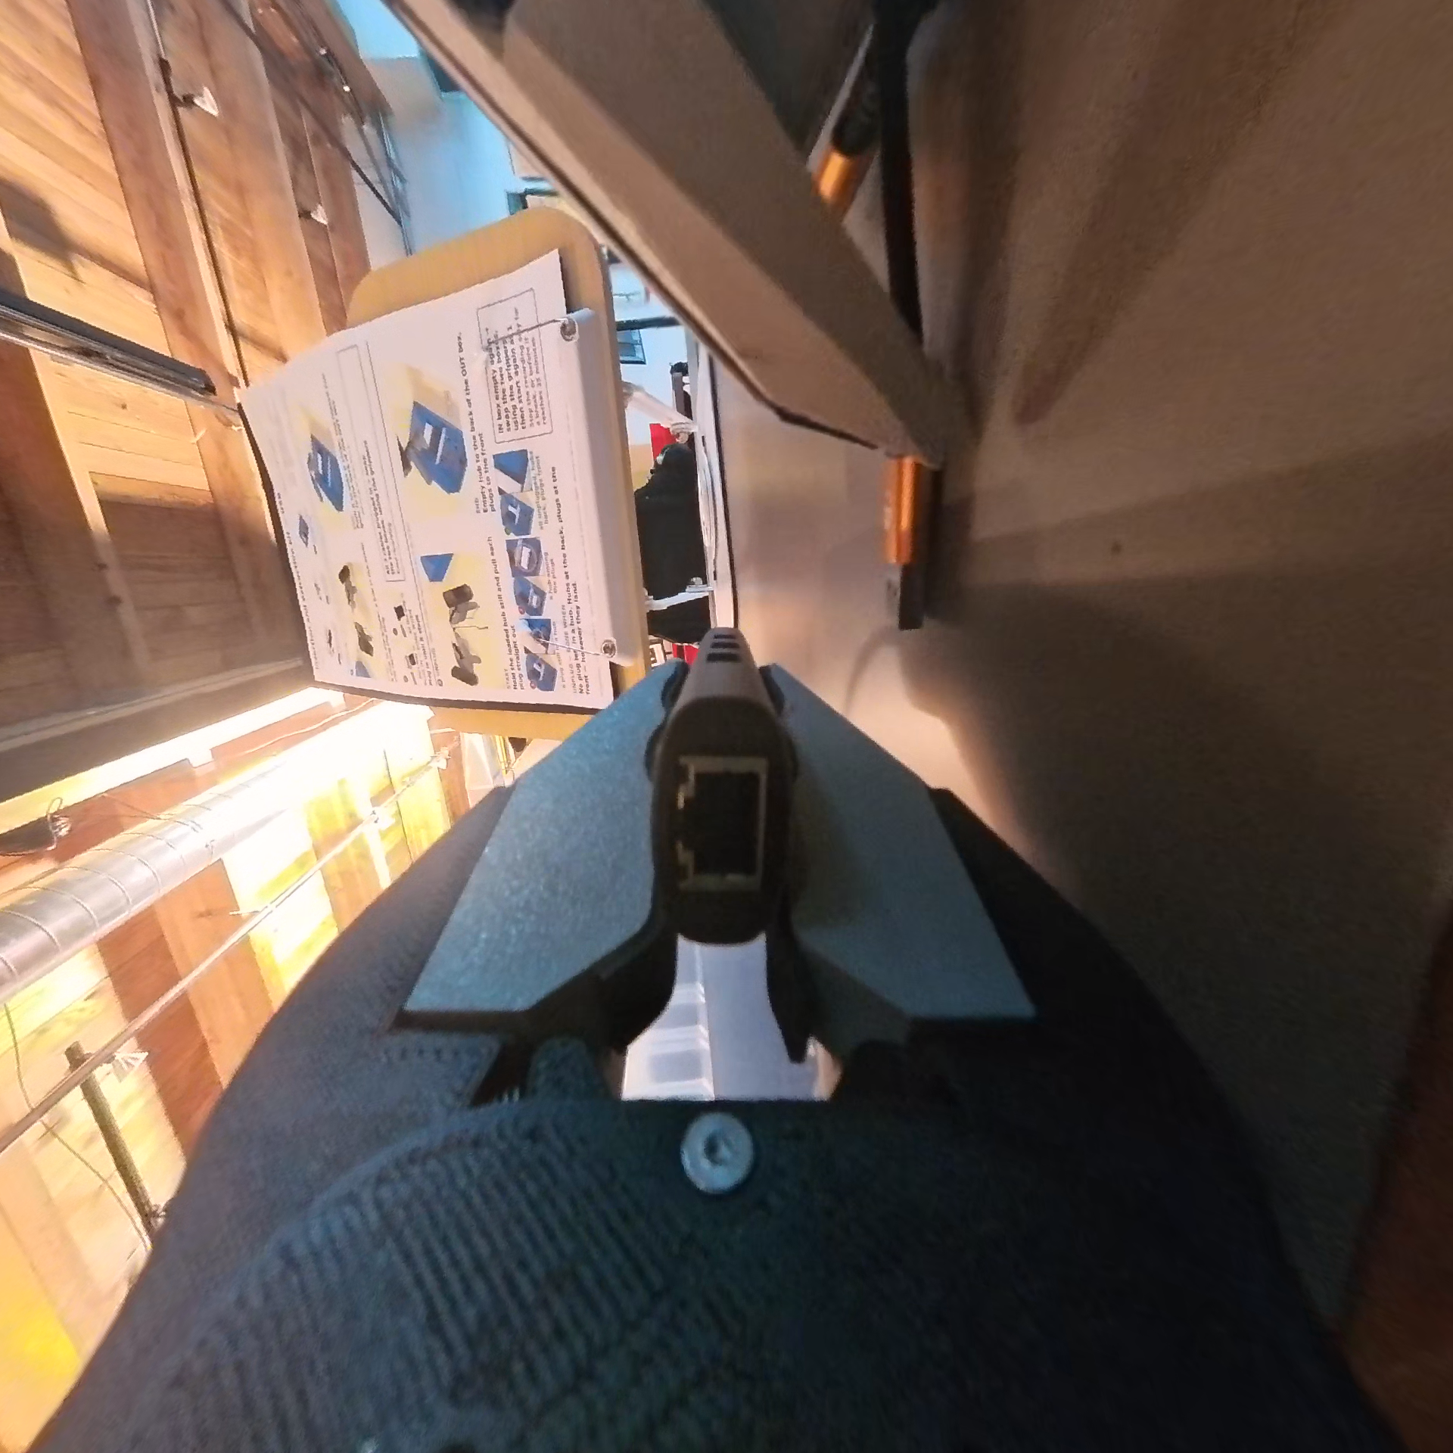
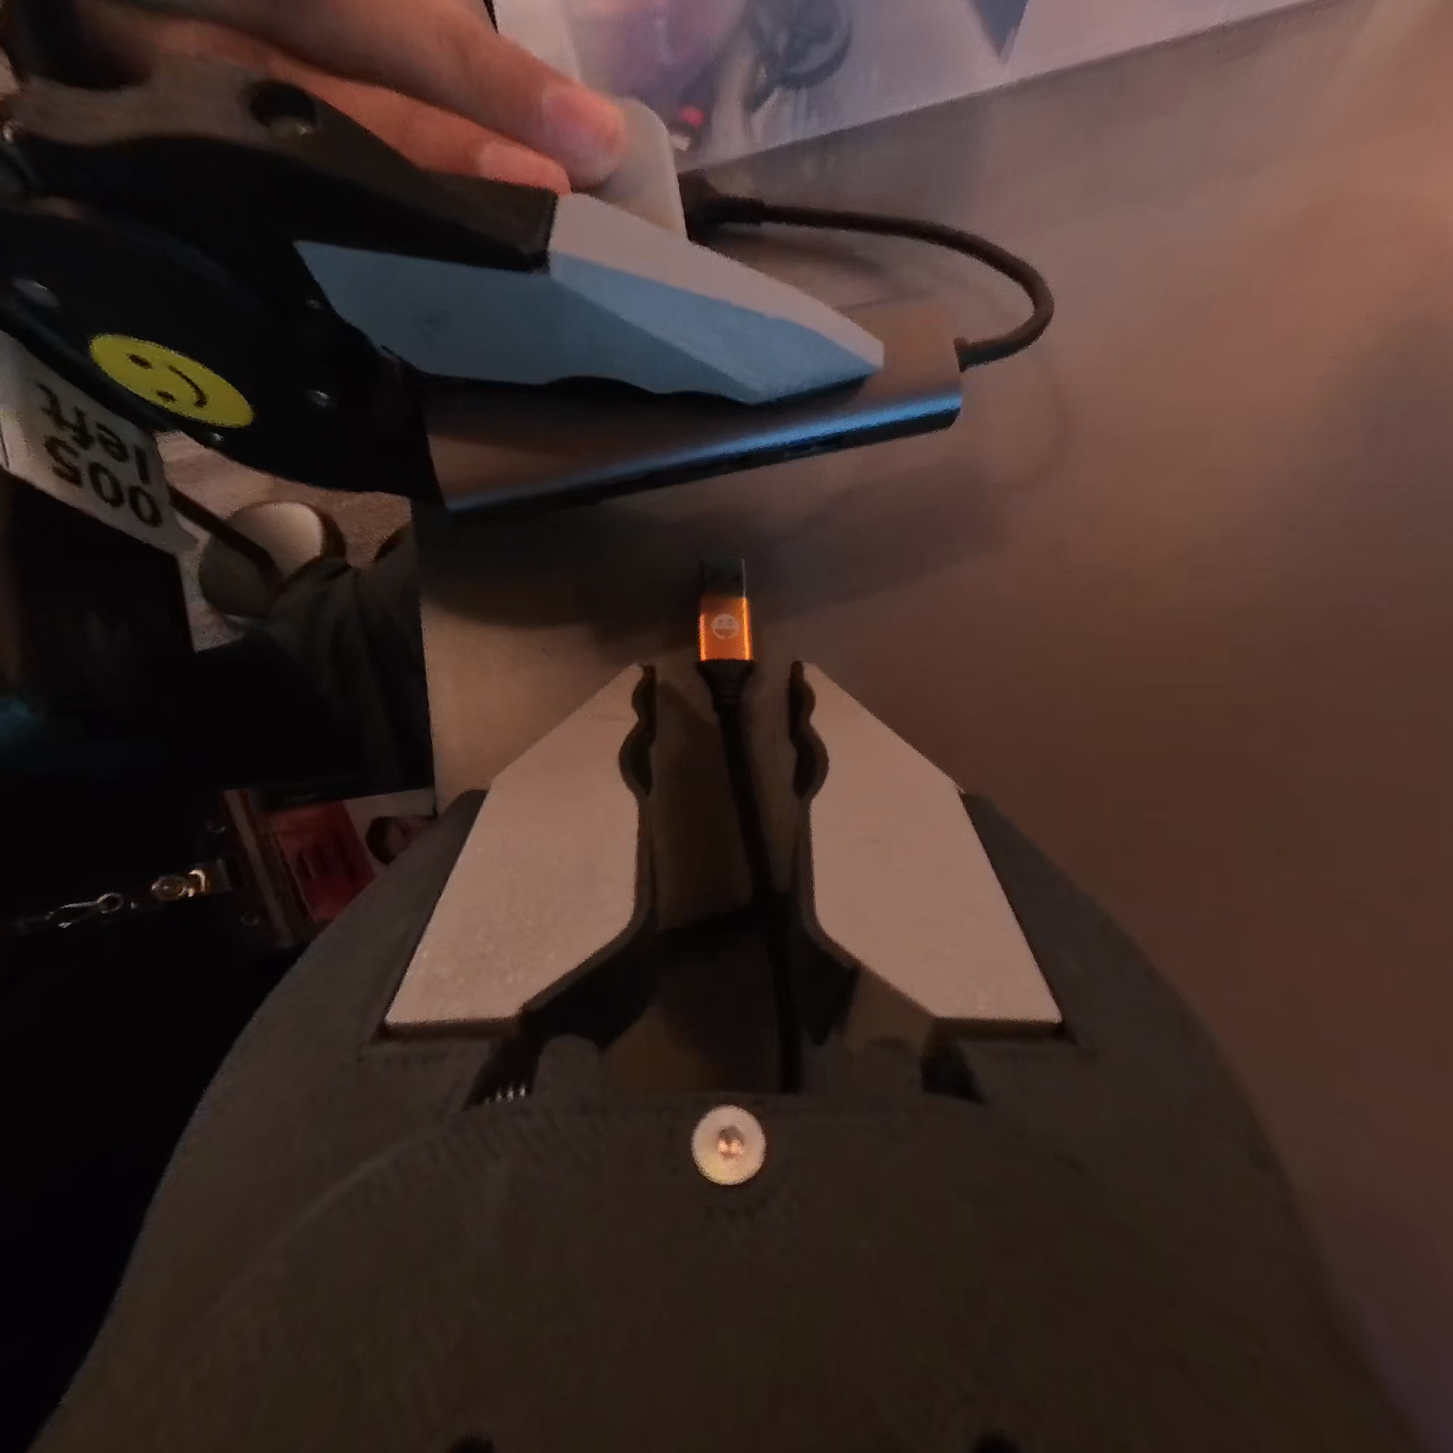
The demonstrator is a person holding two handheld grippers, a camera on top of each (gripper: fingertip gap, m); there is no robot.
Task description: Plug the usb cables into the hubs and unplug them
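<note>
The grey surface (image 2: 1179, 550) lies bare to the right of the work, which leaves open room there for moving; to the left its edge drops off toward dark clutter, so that side is tight. The left tongs (image 1: 719, 684) are clenched on the hub (image 2: 708, 440), a flat dark slab held level above the surface with its side ports facing the right tongs (image 2: 719, 668). The hub's own lead (image 2: 943, 236) curls away behind it. The right tongs stand released, jaws apart, with the cable (image 2: 743, 786) running between them untouched and its orange plug (image 2: 725, 633) lying just ahead of the tips, aimed at the hub but apart from it. No plug shows in the visible ports. Judged from this, this insertion is not yet made: grasp, align and push remain, then the pull-out.
</note>
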